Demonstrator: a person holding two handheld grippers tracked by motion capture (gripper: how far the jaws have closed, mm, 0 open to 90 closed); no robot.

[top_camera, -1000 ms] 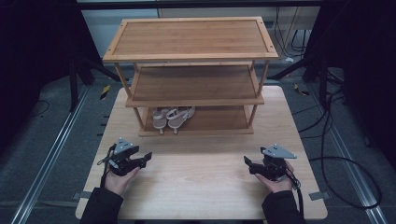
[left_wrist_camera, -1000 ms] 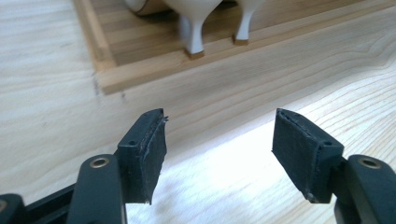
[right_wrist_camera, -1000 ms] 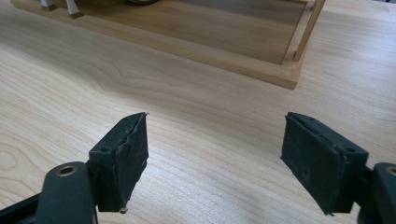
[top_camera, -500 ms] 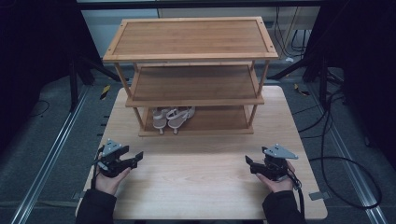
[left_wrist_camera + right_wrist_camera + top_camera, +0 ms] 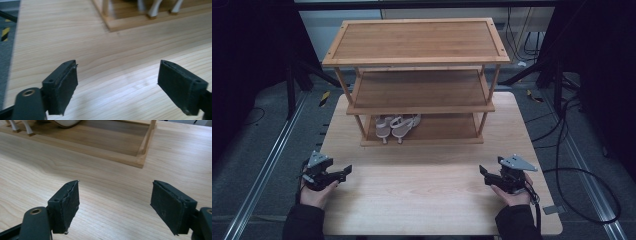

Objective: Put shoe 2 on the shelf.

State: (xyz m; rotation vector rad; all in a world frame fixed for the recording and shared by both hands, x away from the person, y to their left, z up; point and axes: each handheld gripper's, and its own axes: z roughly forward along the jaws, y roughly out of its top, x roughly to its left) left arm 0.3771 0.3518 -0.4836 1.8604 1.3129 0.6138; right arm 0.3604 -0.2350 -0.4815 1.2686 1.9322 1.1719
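From above, a three-tier rack (image 5: 417, 75) is seen at the far side of a table (image 5: 422, 195); sandals (image 5: 396, 126) lie on its lowest shelf. The left gripper (image 5: 343, 172) and right gripper (image 5: 482, 171) are held near, spread apart. Left gripper view: jaws released, empty. Right gripper view: the same. A start is judged; reaching is needed under the low middle shelf.

Table (image 5: 422, 200) pale matt wood, visible grain; rack (image 5: 417, 42) smooth reddish wood; shoes (image 5: 397, 126) glossy.
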